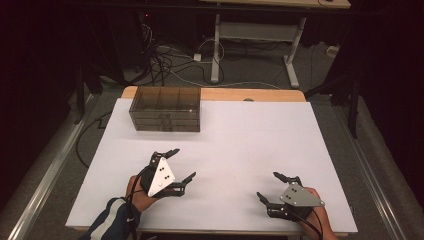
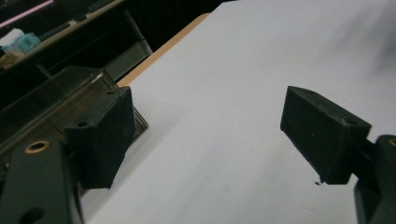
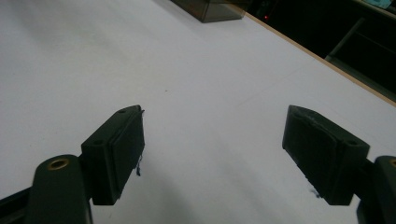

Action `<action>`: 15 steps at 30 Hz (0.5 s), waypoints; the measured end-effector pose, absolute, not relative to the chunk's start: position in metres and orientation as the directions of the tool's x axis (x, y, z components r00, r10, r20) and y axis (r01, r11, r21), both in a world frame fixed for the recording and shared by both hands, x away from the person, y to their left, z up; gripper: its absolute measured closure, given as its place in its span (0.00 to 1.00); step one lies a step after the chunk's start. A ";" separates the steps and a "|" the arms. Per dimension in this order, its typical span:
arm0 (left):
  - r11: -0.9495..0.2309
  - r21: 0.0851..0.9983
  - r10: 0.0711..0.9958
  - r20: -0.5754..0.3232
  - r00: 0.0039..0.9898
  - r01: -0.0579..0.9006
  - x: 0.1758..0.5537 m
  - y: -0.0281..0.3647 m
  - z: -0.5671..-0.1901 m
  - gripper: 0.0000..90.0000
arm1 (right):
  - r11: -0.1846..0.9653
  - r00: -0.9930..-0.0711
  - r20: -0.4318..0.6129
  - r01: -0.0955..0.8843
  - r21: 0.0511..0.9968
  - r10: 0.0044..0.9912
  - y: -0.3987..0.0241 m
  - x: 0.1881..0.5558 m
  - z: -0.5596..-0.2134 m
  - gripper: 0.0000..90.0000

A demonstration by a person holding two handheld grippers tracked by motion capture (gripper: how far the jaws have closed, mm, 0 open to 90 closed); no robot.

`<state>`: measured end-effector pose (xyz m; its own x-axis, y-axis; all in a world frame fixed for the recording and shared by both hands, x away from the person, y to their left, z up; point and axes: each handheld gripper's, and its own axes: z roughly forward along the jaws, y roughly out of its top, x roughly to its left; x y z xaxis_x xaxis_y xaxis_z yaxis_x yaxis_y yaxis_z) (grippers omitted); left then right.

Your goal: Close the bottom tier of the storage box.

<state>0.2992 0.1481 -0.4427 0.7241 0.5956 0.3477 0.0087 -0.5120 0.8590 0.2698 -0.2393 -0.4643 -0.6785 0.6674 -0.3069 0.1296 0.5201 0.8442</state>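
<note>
We are holding both grippers low over the white surface [image 1: 240,140] with nothing grasped: the left gripper [image 1: 178,163] has its jaws spread wide apart, and the right gripper [image 1: 272,186] likewise has its jaws apart and empty. The nearest thing to work on is the smoked-plastic drawer box [image 1: 166,108], standing at the far left of the surface, well apart from both grippers and closer to the left one; in the left gripper view it is sitting just beyond the left-hand jaw [image 2: 56,100]. We judge the step in hand to be the approach. To do it well, we are advising a level, slow advance of the left gripper, keeping the jaws apart until they are squarely facing a drawer front.
</note>
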 end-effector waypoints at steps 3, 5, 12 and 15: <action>-0.528 0.849 0.593 0.346 0.727 0.027 0.299 0.150 -0.450 0.20 | 0.521 -0.679 -0.309 0.127 0.844 0.666 -0.238 0.270 -0.464 0.24; -0.543 0.839 0.590 0.350 0.728 0.036 0.299 0.152 -0.456 0.20 | 0.524 -0.679 -0.312 0.125 0.842 0.664 -0.238 0.270 -0.465 0.24; -0.540 0.837 0.597 0.301 0.744 0.094 0.299 0.163 -0.470 0.20 | 0.523 -0.674 -0.309 0.135 0.842 0.671 -0.237 0.271 -0.466 0.24; -0.540 0.835 0.596 0.289 0.749 0.108 0.298 0.166 -0.474 0.20 | 0.522 -0.672 -0.310 0.135 0.842 0.673 -0.237 0.271 -0.466 0.24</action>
<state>0.2979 0.1660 -0.4737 0.7494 0.5957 0.2889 0.1075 -0.5400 0.8348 0.2715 -0.2366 -0.4660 -0.6719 0.6728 -0.3096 0.1348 0.5222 0.8421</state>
